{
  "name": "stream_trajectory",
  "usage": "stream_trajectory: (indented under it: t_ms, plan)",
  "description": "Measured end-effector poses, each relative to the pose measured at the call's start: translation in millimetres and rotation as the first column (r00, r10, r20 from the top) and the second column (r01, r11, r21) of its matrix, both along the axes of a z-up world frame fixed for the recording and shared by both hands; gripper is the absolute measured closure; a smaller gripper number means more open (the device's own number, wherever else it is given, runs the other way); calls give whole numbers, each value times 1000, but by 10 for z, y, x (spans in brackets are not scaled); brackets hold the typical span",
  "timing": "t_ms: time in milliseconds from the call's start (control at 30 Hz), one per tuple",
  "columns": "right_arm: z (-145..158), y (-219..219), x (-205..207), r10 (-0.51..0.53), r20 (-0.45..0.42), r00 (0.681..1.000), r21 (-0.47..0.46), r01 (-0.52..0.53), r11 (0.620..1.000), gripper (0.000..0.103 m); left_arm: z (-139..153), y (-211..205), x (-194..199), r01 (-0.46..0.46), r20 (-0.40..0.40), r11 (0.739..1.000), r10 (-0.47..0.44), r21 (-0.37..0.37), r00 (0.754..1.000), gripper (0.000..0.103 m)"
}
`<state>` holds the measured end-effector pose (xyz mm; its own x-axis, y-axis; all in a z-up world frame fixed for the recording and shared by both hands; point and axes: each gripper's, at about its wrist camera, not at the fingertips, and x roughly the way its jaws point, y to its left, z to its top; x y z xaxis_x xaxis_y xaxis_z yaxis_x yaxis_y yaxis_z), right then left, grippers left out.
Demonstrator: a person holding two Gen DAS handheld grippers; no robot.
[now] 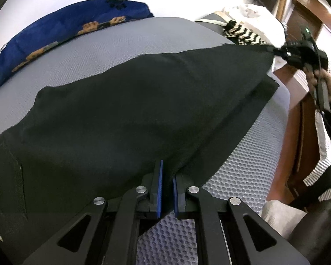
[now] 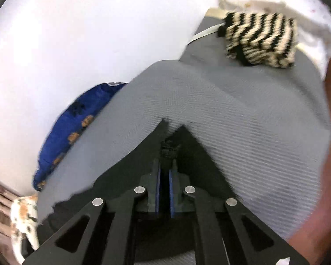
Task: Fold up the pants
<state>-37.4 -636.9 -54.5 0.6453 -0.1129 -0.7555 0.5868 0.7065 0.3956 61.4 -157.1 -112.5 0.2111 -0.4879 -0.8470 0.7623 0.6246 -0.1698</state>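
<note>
R wrist view blurred; pants [image 1: 125, 110] fabric hides R tool [image 2: 164, 165] tips. Pants cut off at frame L. Black pants stretched over grey bed [image 1: 103, 50]. L tool [image 1: 167, 176] clamped on near edge; R tool clamped on far corner, raised.

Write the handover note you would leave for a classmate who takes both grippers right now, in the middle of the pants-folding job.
Left gripper: shut on the near edge of the black fabric pants.
Right gripper: shut on the far end of the same pants; in the left wrist view it shows at, pulling the cloth taut.
Pants: stretched between both grippers over the grey textured mattress, one layer already doubled over.
Nearby: blue printed pillow, black-and-cream striped knitted item.
Done: pants gripped and lifted.
Left: probably bring the ends together, lay flat, release.
</note>
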Motion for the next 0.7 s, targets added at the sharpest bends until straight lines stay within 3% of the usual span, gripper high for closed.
stream_trajectory:
  t_ms: [167,267,600,700]
  plan:
    - [-450,-78,-274,-75,-167,983,-38,70,997,100,-75,-57,-38,57,17,998,-58,40,998,95]
    - [-540,-186,-394,-108,-132,985,39,114,993,100,-83,-67,-50,67,27,997,-69,46,997,95]
    - [-352,-127,-436,-83,-97,992,27,86,996,101,-95,-48,-72,50,27,998,-51,37,998,94]
    - [-403,-132,-464,-89,-117,989,60,97,994,91,-100,-53,-77,48,26,998,-49,38,998,94]
